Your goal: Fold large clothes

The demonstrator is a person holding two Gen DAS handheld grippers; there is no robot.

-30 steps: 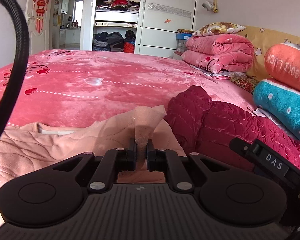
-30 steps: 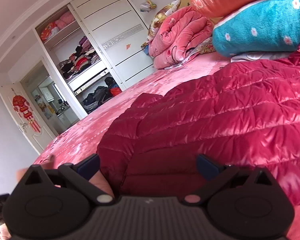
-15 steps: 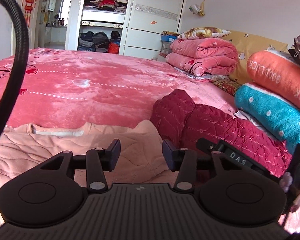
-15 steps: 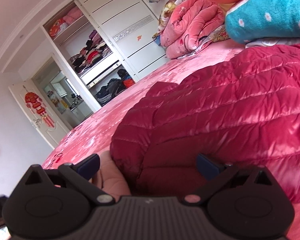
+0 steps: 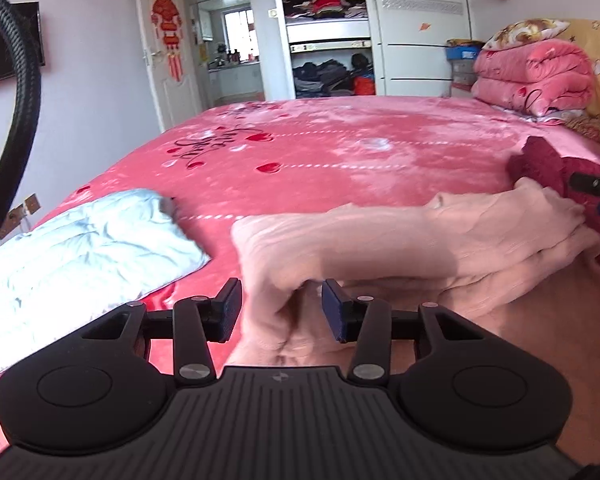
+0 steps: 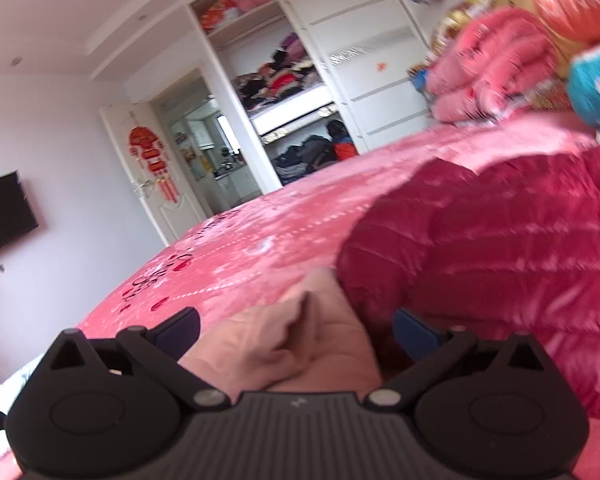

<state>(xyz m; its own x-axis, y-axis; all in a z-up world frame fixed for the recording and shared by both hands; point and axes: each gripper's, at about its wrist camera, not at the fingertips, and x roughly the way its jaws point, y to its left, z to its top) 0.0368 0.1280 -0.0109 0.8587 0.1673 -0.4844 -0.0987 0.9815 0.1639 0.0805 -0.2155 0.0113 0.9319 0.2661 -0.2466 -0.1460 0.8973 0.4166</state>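
Two tongs [image 5: 281, 309] [image 6: 296, 330] astride the peach garment [image 5: 400, 240] on the bed [image 5: 340, 152]: left closing, pads not yet pressing; right released. Mid-fold; next, pinching the bunched edge and carrying it across.

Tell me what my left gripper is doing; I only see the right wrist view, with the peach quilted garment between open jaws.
Observer: The left gripper is closing its jaws around a bunched fold of the peach quilted garment, which is not yet pinched.
Operator: Anything on the bed to its left?
Observer: Yes, a pale blue padded garment lies on the pink bedspread, apart from the peach one.
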